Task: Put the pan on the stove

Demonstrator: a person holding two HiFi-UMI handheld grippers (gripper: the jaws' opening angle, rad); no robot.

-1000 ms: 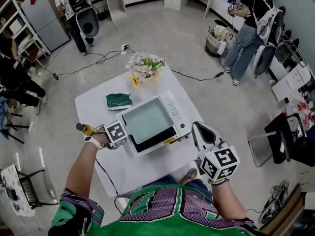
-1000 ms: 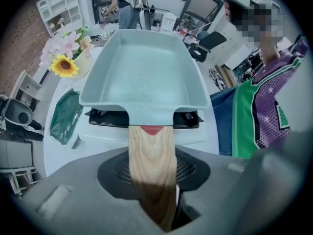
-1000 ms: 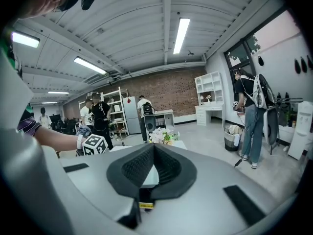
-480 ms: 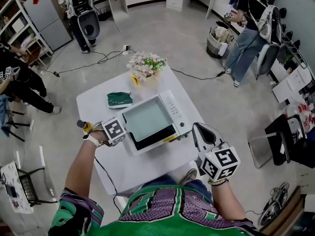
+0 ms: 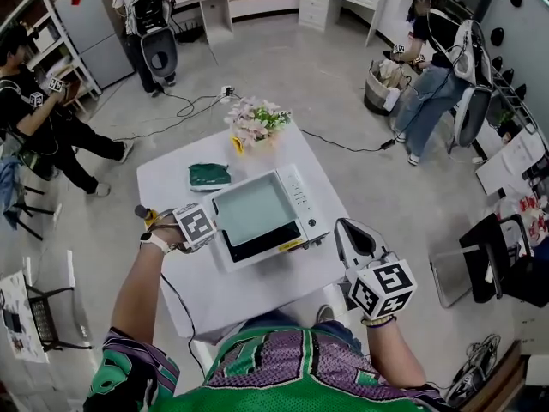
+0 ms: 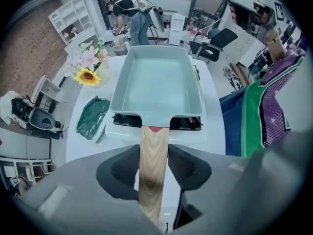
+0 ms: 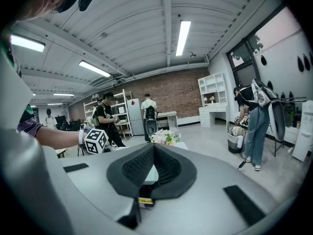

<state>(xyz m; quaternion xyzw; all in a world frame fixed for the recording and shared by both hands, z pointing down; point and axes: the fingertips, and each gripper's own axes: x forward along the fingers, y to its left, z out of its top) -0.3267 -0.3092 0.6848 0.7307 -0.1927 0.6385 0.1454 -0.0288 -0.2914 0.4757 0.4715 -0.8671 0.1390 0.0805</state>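
A pale green rectangular pan (image 5: pixel 253 209) (image 6: pixel 156 80) rests on the white stove (image 5: pixel 296 191) (image 6: pixel 186 123) in the middle of the white table (image 5: pixel 249 290). Its wooden handle (image 6: pixel 153 155) sticks out toward the stove's left side. My left gripper (image 5: pixel 182 234) (image 6: pixel 153 153) points straight down over that handle. Its jaws have just been opening; the handle runs between the pads, which flank it closely without pressing on it. My right gripper (image 5: pixel 347 230) (image 7: pixel 154 148) hovers off the table's right edge, shut and empty, its pads meeting at the tip.
A vase of flowers (image 5: pixel 255 120) (image 6: pixel 87 65) stands at the table's far edge, a green pouch (image 5: pixel 208 175) (image 6: pixel 92 116) behind the stove's left corner. A small yellow-and-black object (image 5: pixel 147 217) lies by my left hand. People, chairs and floor cables surround the table.
My left hand has lifted a little over the pan handle. The pan stays on the stove. My right gripper has kept still. A person at the far left has walked further into view.
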